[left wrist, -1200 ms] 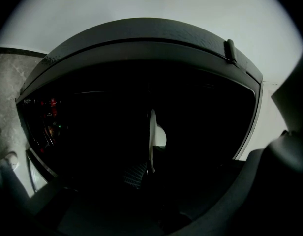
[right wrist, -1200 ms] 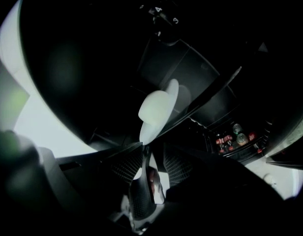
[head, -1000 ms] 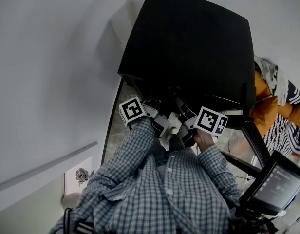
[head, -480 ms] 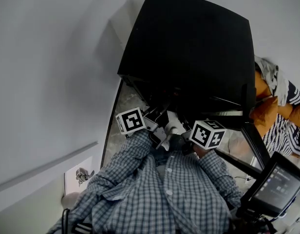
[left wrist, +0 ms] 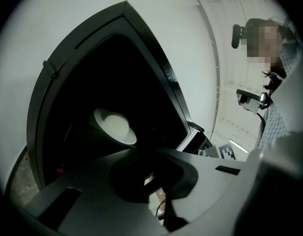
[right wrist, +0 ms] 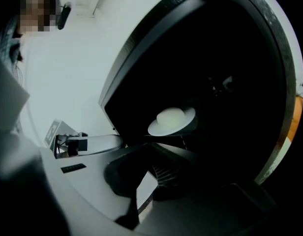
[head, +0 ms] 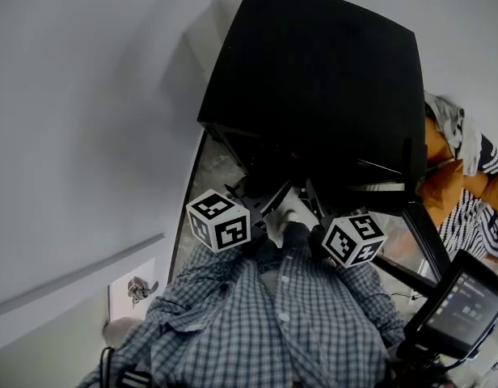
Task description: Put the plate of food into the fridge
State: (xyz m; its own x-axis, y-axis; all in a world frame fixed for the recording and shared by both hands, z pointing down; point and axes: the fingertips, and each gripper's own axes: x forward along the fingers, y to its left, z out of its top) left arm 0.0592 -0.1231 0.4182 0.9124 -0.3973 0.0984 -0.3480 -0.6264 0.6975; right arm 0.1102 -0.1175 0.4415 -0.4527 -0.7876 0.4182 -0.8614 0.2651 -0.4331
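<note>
A white plate [left wrist: 114, 127] with a pale round mound of food rests inside the dark, open black fridge [head: 314, 79]; the right gripper view shows the same plate [right wrist: 172, 121]. Both grippers are drawn back from the fridge opening, close to the person's checked shirt. My left gripper [head: 261, 208] is shut on nothing, its jaws meeting in front of its camera [left wrist: 161, 200]. My right gripper [head: 314, 217] is shut too, and its jaws [right wrist: 141, 200] hold nothing. The plate stands well beyond both sets of jaws, touched by neither.
A white wall runs along the fridge's left, with a wall socket [head: 134, 289] low down. Orange and striped fabric [head: 459, 184] lies to the right. A dark screen [head: 459, 305] sits at the lower right, and a dark bar [head: 423, 233] slants between it and the fridge.
Both grippers have pulled back from the fridge opening toward the person's body, and their marker cubes have turned. The plate stays in the fridge.
</note>
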